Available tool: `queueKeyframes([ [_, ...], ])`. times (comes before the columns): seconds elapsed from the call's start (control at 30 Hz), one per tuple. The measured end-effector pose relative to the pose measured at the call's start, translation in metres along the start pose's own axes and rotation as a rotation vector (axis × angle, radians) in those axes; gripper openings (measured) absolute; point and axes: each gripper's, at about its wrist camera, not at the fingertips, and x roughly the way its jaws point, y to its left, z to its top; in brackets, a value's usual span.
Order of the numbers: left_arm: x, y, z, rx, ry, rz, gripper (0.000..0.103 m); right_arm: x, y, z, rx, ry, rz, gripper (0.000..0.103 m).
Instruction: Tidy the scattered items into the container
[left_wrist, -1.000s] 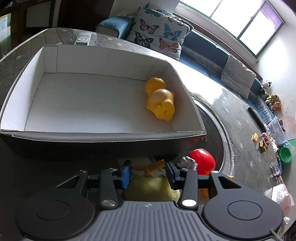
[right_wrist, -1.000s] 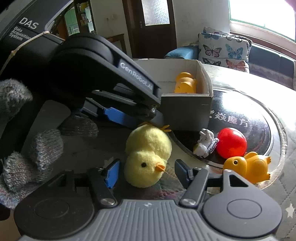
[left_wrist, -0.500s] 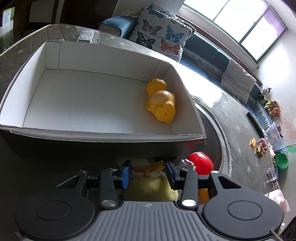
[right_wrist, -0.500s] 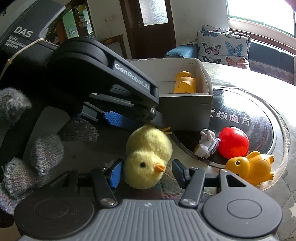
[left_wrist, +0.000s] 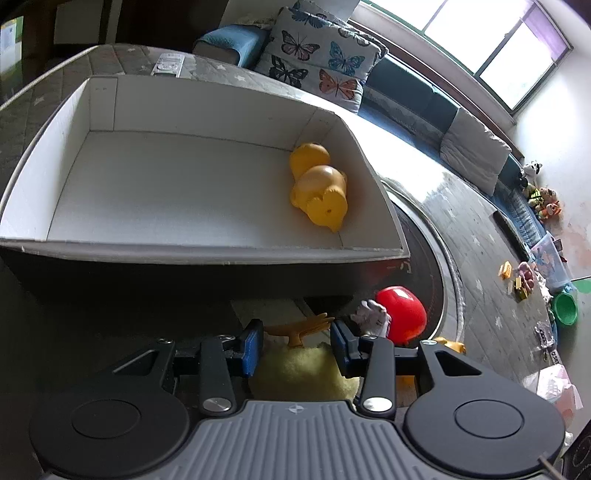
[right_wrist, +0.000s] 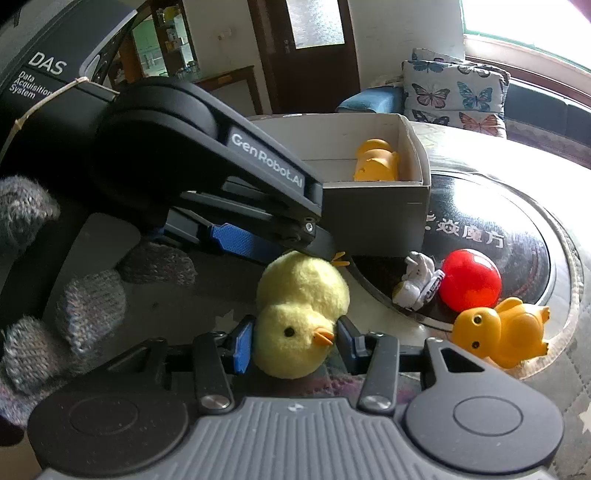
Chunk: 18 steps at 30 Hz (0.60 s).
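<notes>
The fluffy yellow plush chick (right_wrist: 301, 317) has a black bead eye and orange beak. Right tongs (right_wrist: 293, 345) pinch its head. Left tongs (left_wrist: 297, 345) straddle its body, slightly apart.

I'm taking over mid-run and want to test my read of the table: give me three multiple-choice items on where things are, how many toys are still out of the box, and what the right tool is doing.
1. Where does the red ball lie?
A. inside the box
B. on the table, beside the small white figure
C. between the left tool's fingers

2. How many toys lie outside the cardboard box?
A. two
B. four
C. six

3. What is the state of the right tool?
A. wide open, nothing near it
B. shut on the red ball
C. fingers against both sides of the plush chick

Answers: 1 B, the ball rests against the white figure in front of the box. 2 B, the chick, the figure, the ball and one yellow rubber duck are outside; the other duck is inside. 3 C, the blue pads press the chick's head.
</notes>
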Motion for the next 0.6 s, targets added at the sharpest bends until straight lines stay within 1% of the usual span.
queueKeyframes([
  [0.27,-0.01,-0.001,-0.006,0.007,-0.003,-0.045,0.043,-0.012,-0.001,-0.011,-0.051,0.016,0.012,0.044],
  [0.4,-0.008,-0.009,-0.007,0.04,0.005,-0.056,0.043,-0.013,0.001,-0.015,-0.075,0.016,0.013,0.044],
  [0.53,-0.002,-0.012,-0.01,0.074,0.016,-0.026,0.043,-0.013,0.0,-0.015,-0.072,0.014,0.015,0.044],
  [0.6,0.001,-0.009,-0.01,0.064,0.025,-0.018,0.043,-0.013,-0.001,-0.015,-0.07,0.013,0.015,0.044],
])
